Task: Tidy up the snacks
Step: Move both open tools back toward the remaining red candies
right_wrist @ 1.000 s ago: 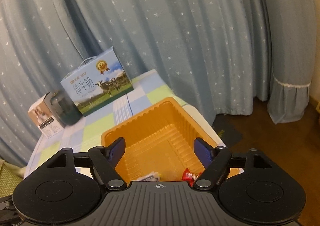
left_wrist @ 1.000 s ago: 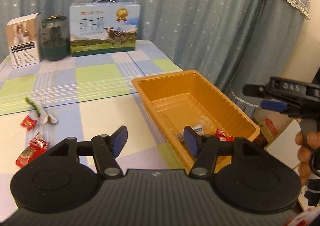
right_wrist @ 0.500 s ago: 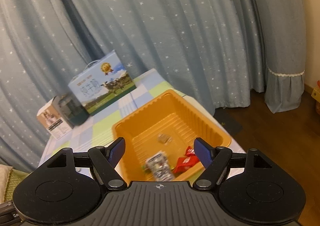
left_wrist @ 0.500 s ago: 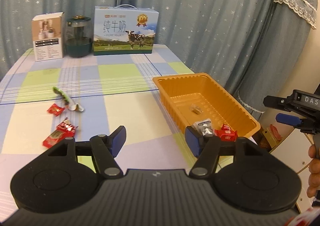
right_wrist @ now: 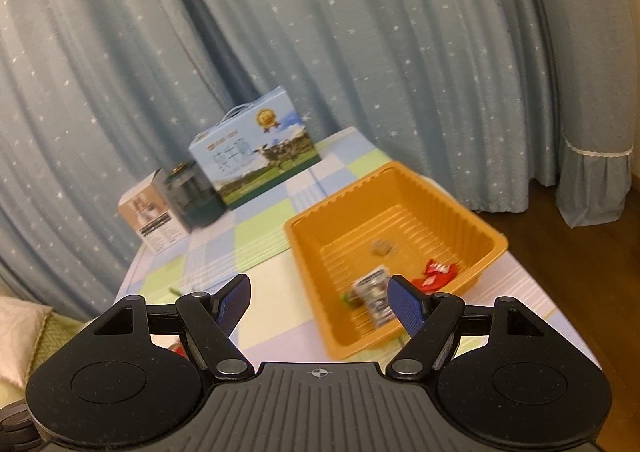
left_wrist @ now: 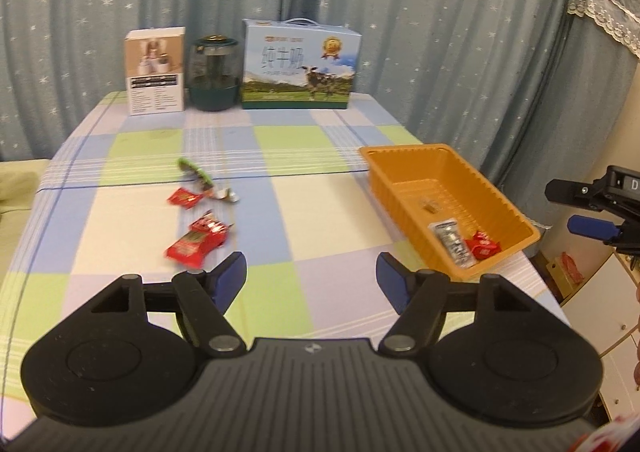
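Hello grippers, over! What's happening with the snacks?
Left gripper opening, empty. Right gripper open, empty. Some snacks in orange tray; red packets wait on table. Nothing in the way.

Ribbed orange plastic tray (left_wrist: 404, 167) near table's right edge, holding silver packet (left_wrist: 452, 240) beside red wrapper (left_wrist: 484, 244). Red snack packets (left_wrist: 197, 244) and green-striped wrapper (left_wrist: 196, 171) scattered flat mid-table.

A milk carton (left_wrist: 301, 65), dark jar (left_wrist: 213, 75) and small box (left_wrist: 155, 71) line the curtain (left_wrist: 440, 11).

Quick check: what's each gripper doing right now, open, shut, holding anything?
Left gripper: jaws opening, nothing between them.
Right gripper: open, holding nothing.
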